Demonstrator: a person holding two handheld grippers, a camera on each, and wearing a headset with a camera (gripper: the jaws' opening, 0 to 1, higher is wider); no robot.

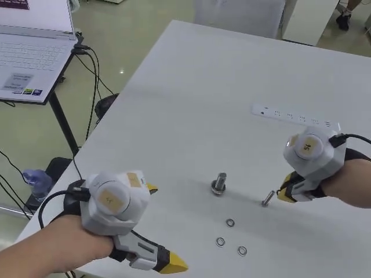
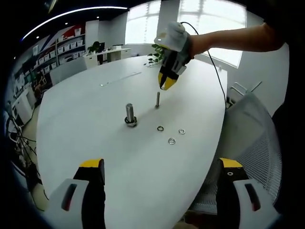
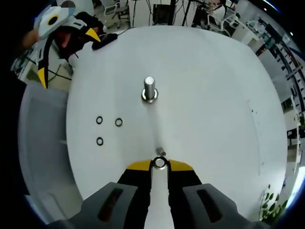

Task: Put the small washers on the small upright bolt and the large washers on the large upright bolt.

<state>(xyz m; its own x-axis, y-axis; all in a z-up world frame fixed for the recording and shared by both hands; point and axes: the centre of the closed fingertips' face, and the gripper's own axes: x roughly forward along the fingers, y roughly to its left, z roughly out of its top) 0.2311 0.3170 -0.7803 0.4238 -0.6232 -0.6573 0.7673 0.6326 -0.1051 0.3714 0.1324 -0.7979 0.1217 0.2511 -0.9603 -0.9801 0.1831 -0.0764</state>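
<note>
The large upright bolt [image 1: 219,183] stands mid-table with washers at its base. To its right is the small upright bolt [image 1: 268,198]. Three small washers [image 1: 230,222] lie loose in front of the bolts. My right gripper [image 1: 284,194] hovers right beside the small bolt. In the right gripper view, my right gripper [image 3: 159,165] is shut on a small washer [image 3: 159,158], just short of the small bolt [image 3: 161,152]. My left gripper [image 1: 163,227] stands open near the table's front left edge, its jaws wide apart with nothing between them [image 2: 161,164].
A white power strip [image 1: 295,116] lies at the back right of the table. A laptop [image 1: 29,58] sits on a stand to the left, with cables and a water bottle [image 1: 36,176] below. A mesh chair [image 2: 248,124] stands at the table's edge.
</note>
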